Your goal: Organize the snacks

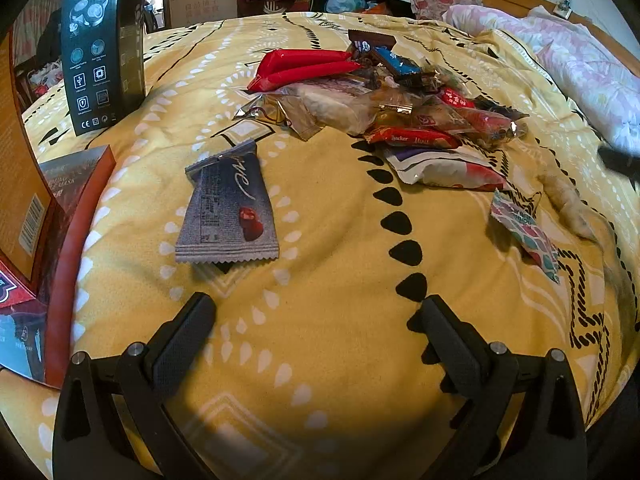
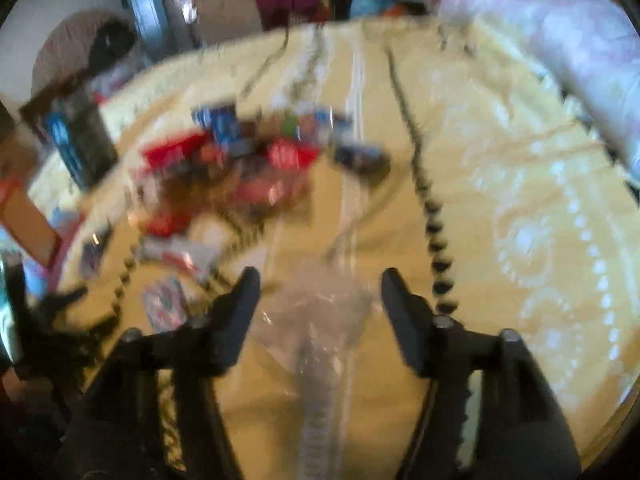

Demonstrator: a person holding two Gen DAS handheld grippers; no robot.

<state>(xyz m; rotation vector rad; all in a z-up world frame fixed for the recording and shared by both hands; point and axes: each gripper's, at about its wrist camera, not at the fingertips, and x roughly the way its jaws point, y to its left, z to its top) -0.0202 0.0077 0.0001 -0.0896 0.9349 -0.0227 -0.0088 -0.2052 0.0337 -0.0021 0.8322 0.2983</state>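
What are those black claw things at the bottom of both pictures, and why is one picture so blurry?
They are grabbers. A person holds one in each hand, and each has a camera looking out along its two fingers. The sharp picture is from the left gripper: it is open and empty above a yellow bedspread. On the bed lie a grey chocolate wrapper, a pile of snacks and a black box standing upright. The blurry picture is from the right gripper; the blur suggests it is moving. Its fingers stand apart with a clear plastic packet between them, but they do not seem to squeeze it.
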